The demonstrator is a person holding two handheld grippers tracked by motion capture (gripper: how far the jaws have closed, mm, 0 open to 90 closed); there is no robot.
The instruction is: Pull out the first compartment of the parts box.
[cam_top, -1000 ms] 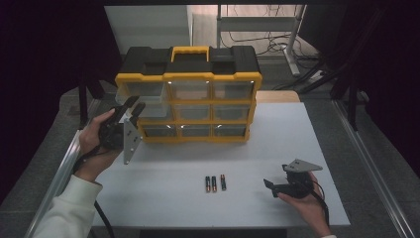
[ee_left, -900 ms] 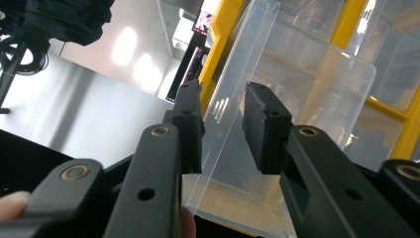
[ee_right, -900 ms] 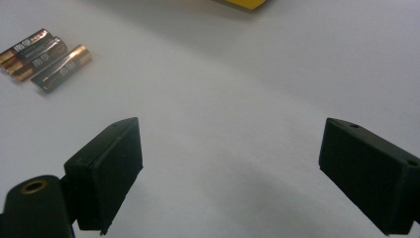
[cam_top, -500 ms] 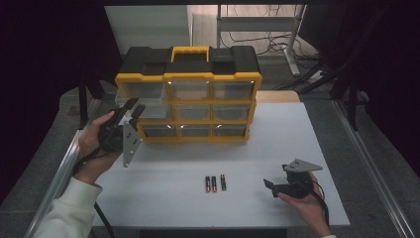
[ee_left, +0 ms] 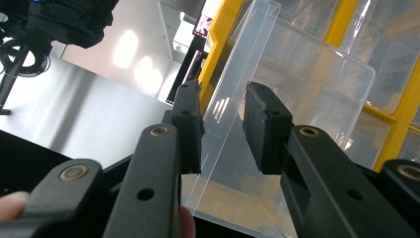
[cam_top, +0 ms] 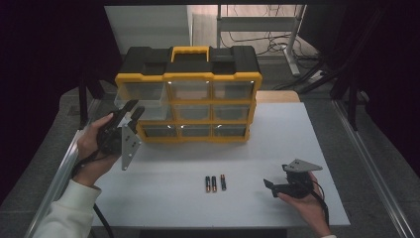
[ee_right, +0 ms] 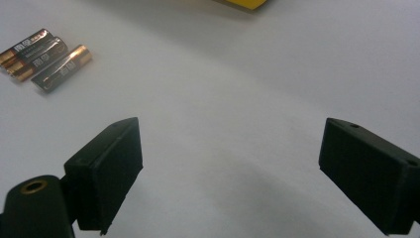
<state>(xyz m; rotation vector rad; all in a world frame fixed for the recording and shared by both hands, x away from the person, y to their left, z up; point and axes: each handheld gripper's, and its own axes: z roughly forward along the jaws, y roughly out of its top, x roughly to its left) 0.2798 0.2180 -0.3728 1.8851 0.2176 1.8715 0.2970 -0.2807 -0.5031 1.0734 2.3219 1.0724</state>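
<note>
Two black jaws of the left gripper [ee_left: 223, 129] stand apart astride the front wall of the clear plastic drawer [ee_left: 277, 99] pulled out of the yellow-and-black organiser cabinet [cam_top: 188, 99], while the open right gripper [cam_top: 282, 186] idles near three batteries [cam_top: 214, 183].

The left tool [cam_top: 132, 110] is reaching the organizer's pulled-out clear drawer [cam_top: 143, 108] — three batteries [cam_top: 214, 183] are lying on the worktop [cam_top: 277, 139].

white sleeve [cam_top: 64, 213] (apparently knit), black cables [cam_top: 101, 220]
</note>
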